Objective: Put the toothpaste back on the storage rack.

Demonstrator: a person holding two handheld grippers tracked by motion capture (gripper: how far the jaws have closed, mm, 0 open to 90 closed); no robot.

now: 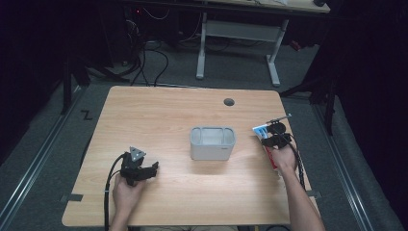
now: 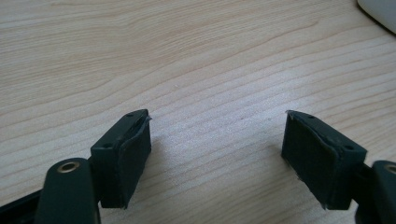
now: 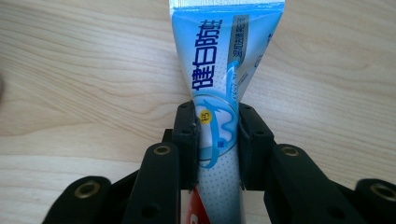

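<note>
Where the pale wood-grain table (image 1: 159, 110) ran out toward its right edge, found a toothpaste tube (image 3: 224, 93) lying flat, clamped by the right gripper (image 3: 217, 140). Saw both black rubbery pads (image 3: 187, 140) pressed against the tube's sides at its middle, denting the soft plastic slightly. Noted glossy blue-and-white skin with printed characters, a flat crimped end pointing away from the hand, a red band near the bottom of the right gripper view. Picked out the same tube (image 1: 263, 131) from the high view as a small blue-white wedge poking out beyond that gripper (image 1: 275, 139), near the table's right side.

Found the left gripper (image 2: 217, 140) resting low over bare wood, jaws spread wide with nothing between them; matte black blocks, square-edged, thin pad liners peeling a little at the corners. Placed it (image 1: 144, 168) at the front left from the high view, grey three-cornered plate on top.

Spotted a grey, round-cornered rectangular container (image 1: 212, 143) at the table's middle, smooth-walled, open-topped, well apart from both grippers.
</note>
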